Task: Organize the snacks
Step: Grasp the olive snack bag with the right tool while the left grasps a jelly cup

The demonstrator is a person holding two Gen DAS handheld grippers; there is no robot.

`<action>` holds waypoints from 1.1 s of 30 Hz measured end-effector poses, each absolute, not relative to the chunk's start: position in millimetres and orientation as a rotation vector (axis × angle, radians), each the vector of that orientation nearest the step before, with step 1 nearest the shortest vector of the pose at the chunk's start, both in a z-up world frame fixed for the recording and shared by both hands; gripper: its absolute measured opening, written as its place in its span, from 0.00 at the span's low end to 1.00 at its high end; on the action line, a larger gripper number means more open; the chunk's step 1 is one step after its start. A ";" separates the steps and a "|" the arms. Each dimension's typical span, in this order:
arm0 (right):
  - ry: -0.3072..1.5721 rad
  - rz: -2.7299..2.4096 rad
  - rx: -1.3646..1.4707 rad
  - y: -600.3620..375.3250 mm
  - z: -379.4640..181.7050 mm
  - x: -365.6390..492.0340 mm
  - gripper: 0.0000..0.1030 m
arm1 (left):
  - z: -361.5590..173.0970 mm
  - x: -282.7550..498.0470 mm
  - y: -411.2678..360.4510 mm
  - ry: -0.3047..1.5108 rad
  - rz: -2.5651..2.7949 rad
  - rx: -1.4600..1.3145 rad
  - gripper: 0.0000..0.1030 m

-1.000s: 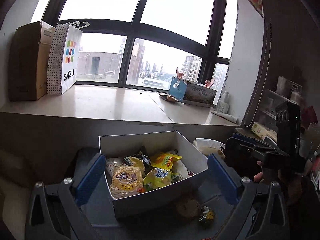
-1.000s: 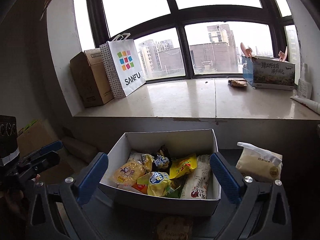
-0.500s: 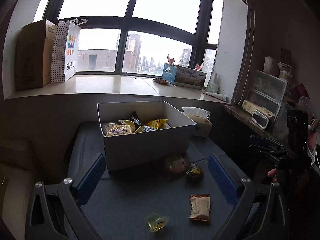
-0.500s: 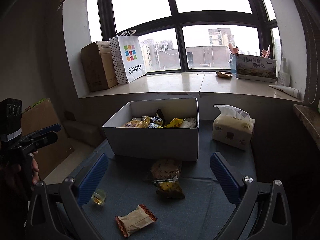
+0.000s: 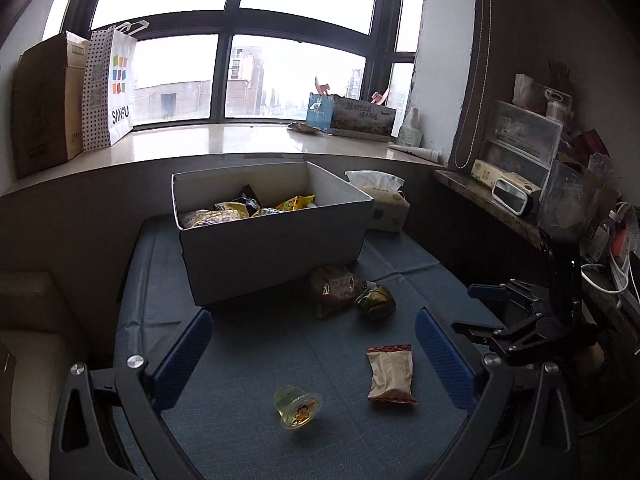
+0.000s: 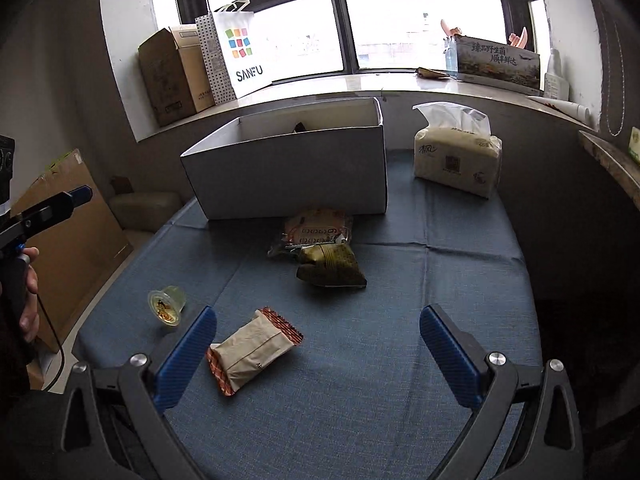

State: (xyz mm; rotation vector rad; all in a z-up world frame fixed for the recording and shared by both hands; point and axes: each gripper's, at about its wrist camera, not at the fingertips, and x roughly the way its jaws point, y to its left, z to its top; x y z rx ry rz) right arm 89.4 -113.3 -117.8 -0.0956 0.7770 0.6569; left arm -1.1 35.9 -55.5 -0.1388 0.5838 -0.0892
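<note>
Left gripper [image 5: 312,364]: released, empty, above the table.
Right gripper [image 6: 316,350]: released, empty.
Box [image 5: 276,248]: several snacks inside.
Left to do: jelly cup [image 5: 298,406], tan packet [image 5: 390,372], two dark packets [image 5: 348,290] lie on the blue cloth [image 6: 440,264].

Bright window [image 5: 256,76] above pale sill [image 5: 224,142], blue-clothed table [image 6: 400,320] below.

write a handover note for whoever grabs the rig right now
Left tongs and right tongs: open, empty, above the blue mat.
White box: already holds several snack packets.
Left on the mat: jelly cup, beige wafer packet, round cake packet with the dark green packet overlapping it, at the box front.
Tissue pack sits right of the box.
</note>
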 end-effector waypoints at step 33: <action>0.860 0.711 -0.100 -80.0 -132.4 135.4 0.57 | -145.6 26.5 33.5 0.902 -0.110 -0.027 1.00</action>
